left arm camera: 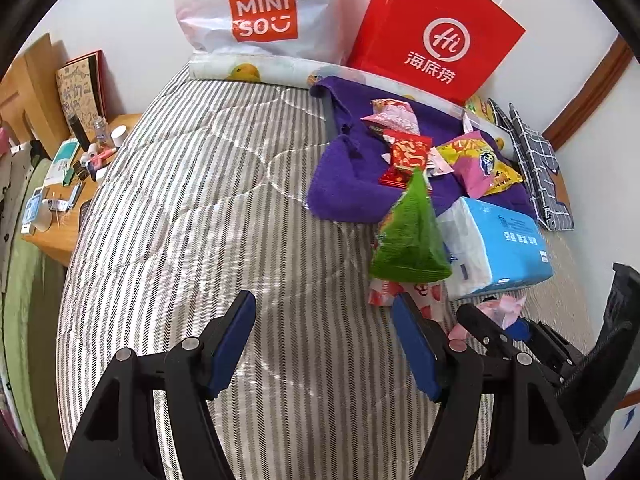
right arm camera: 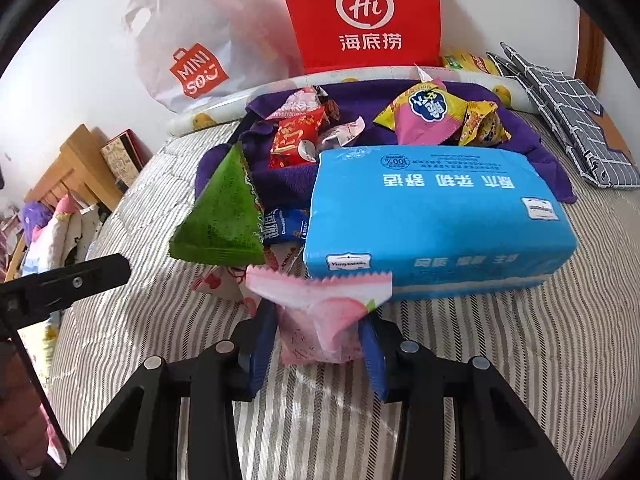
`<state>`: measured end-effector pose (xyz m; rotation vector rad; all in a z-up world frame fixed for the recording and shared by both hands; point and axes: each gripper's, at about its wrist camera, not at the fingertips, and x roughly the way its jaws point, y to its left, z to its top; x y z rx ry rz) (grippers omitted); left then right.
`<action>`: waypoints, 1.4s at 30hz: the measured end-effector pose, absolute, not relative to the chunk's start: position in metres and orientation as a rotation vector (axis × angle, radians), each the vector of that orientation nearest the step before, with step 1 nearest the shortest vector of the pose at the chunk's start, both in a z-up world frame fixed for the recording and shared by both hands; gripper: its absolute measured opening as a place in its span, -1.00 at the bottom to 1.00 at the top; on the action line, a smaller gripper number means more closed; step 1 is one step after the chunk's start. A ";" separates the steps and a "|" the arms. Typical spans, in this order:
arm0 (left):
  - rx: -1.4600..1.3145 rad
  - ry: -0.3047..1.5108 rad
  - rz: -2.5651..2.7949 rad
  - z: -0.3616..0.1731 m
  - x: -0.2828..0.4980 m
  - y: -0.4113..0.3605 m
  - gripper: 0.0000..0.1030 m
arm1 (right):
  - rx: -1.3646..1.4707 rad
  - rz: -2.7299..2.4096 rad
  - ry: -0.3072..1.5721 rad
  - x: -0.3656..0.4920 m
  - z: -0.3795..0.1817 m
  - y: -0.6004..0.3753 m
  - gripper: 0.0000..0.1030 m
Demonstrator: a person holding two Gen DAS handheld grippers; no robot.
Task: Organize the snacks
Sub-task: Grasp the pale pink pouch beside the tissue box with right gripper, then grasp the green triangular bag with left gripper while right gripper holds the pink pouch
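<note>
My right gripper (right arm camera: pixel 320 332) is shut on a pink peach-print snack packet (right arm camera: pixel 316 292), its blue pads pressing both sides just above the striped bedcover (right arm camera: pixel 500 360). The packet sits right in front of a blue tissue pack (right arm camera: pixel 432 216). A green triangular snack packet (right arm camera: pixel 224 216) stands to the left, over a red-and-white packet. Behind them, a purple towel (right arm camera: pixel 280 176) carries several snacks, among them a red one (right arm camera: pixel 296 136) and a yellow-pink one (right arm camera: pixel 424 116). My left gripper (left arm camera: pixel 324 308) hangs open over bare bedcover, left of the green packet (left arm camera: pixel 412 236), with nothing between its fingers.
A red paper bag (left arm camera: pixel 436 28) and a white Miniso bag (left arm camera: pixel 256 8) lean on the wall at the head of the bed. A checked cloth (left arm camera: pixel 536 160) lies at the right edge. A cluttered wooden nightstand (left arm camera: pixel 80 208) stands to the left.
</note>
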<state>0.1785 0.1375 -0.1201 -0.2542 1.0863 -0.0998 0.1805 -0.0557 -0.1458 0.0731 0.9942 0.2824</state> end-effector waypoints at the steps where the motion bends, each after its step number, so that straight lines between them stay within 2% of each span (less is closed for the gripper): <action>1: -0.255 1.085 -0.103 -0.119 0.178 0.136 0.35 | 0.060 0.285 0.990 0.178 -0.143 -0.056 -0.26; 19: -0.263 1.057 -0.125 -0.105 0.201 0.099 0.36 | 0.038 0.233 0.893 0.156 -0.103 -0.113 -0.26; 34: -0.199 1.147 -0.093 -0.151 0.258 0.083 0.37 | 0.072 0.177 0.904 0.173 -0.108 -0.160 -0.26; 36: -0.187 1.158 -0.089 -0.157 0.260 0.083 0.33 | 0.075 0.177 0.911 0.177 -0.112 -0.160 -0.26; 40: -0.158 1.150 -0.061 -0.159 0.259 0.084 0.03 | 0.072 0.186 0.910 0.178 -0.113 -0.158 -0.26; 42: -0.172 1.134 -0.072 -0.156 0.256 0.088 0.01 | 0.068 0.187 0.907 0.177 -0.112 -0.157 -0.26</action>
